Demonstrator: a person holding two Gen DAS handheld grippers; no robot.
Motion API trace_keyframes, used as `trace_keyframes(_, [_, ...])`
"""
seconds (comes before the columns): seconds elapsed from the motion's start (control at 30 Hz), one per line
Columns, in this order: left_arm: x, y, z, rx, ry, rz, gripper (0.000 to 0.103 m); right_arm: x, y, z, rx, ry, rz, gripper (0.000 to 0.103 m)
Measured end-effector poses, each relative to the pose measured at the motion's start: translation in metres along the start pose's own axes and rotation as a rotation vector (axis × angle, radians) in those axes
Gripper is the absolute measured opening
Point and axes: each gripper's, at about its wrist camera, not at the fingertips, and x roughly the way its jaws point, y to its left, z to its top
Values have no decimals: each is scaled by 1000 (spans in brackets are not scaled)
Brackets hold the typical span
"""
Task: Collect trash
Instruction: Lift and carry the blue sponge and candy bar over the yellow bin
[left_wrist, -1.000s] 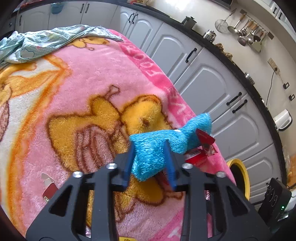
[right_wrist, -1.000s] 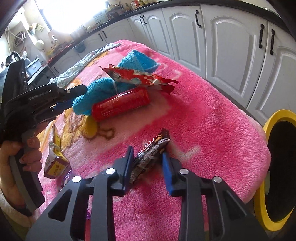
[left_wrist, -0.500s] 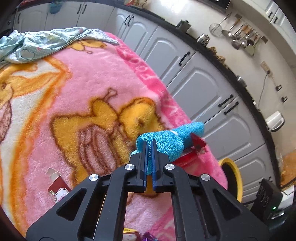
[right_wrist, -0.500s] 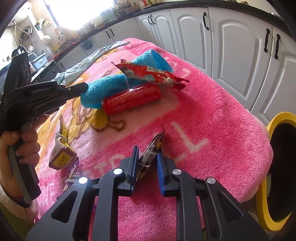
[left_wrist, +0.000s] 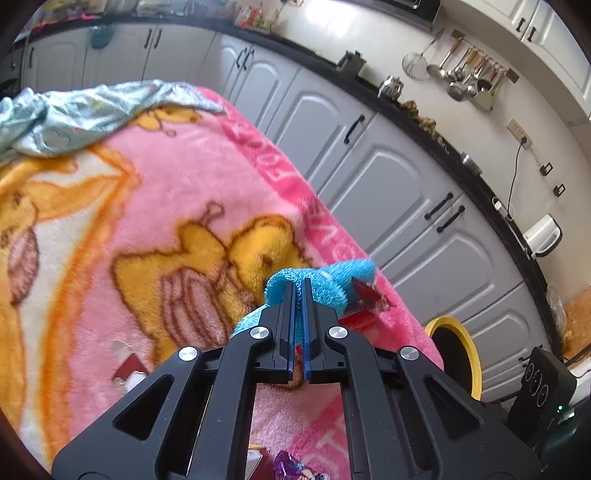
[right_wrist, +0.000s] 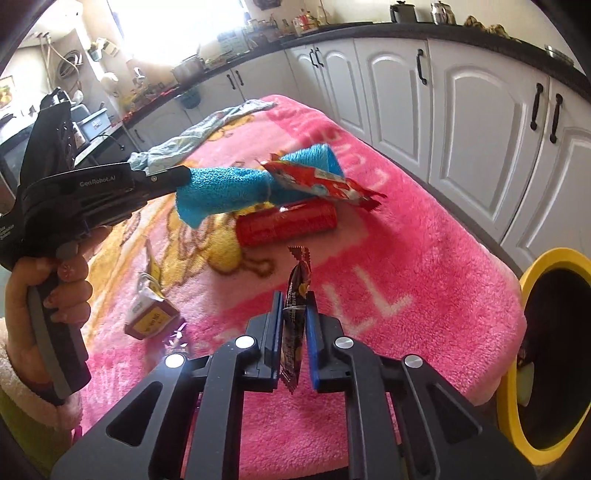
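Pink blanket (right_wrist: 424, 258) – R gripper (right_wrist: 291, 325) closing on upright choc wrapper (right_wrist: 297, 295); L gripper (left_wrist: 297, 295) clamps blue cloth (left_wrist: 325, 280).

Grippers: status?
Left gripper shut on blue cloth. Right gripper closing on dark wrapper. Red wrapper rides the cloth; can untouched.

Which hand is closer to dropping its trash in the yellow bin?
Probably the right hand-held gripper. It has the dark snack wrapper between its closing jaws, and the yellow bin is on its side. The left hand-held gripper pinches a blue cloth.
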Motion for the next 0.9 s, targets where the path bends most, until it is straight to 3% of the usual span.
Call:
trace_keyframes(0.4, [-57,-21,7,82,-124,26,0,-33,18,10,-43,-74,39,11])
trace_keyframes(0.9, [-96,-82,3,202,-169,-77,0,-81,12,22,-51,-169,36,11])
